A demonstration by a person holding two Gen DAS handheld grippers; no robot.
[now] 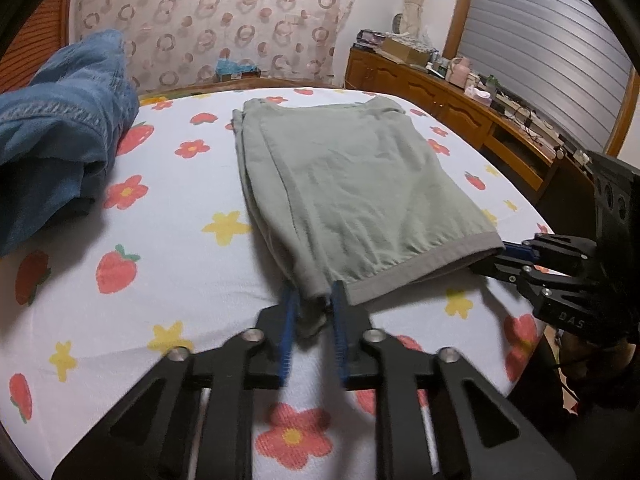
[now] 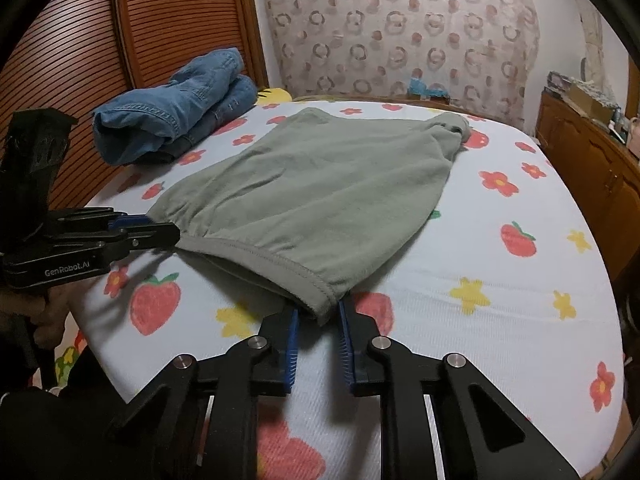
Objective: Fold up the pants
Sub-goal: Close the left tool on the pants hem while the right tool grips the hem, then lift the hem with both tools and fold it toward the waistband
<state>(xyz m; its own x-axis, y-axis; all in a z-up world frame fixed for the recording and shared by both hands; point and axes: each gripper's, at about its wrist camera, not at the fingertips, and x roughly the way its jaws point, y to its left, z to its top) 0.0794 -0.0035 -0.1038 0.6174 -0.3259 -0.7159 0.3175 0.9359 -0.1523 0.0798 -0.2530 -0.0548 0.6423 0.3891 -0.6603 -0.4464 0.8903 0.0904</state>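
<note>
Left gripper (image 1: 314,312): jaws drawn nearly together, blue pads pinching the near-left corner of the green pants (image 1: 344,184) at the waistband hem; a bunch of cloth sits between the pads and hangs slightly below them. Right gripper (image 2: 318,316): jaws likewise narrowed, blue pads on either side of the near-right corner of the waistband, the cloth corner caught between their tips; in the left wrist view this same gripper enters from the right edge with its fingertips closed on the hem corner. Between the two grip points the waistband edge runs taut and slightly raised off the surface, with a dark opening visible beneath it in the right wrist view.

The pants are folded into a roughly rectangular block; the body of the garment lies flat on the bed sheet (image 1: 180,240), extending away from both grippers toward the far edge; layered edges show along the left side in the left wrist view.

The sheet is white with printed strawberries and flowers. A pile of blue denim (image 2: 176,108) rests at the far left of the bed, apart from the pants. A wooden cabinet (image 1: 432,88) with clutter on top stands along the right side; a curtain (image 2: 400,24) with a ring pattern hangs behind the bed.
</note>
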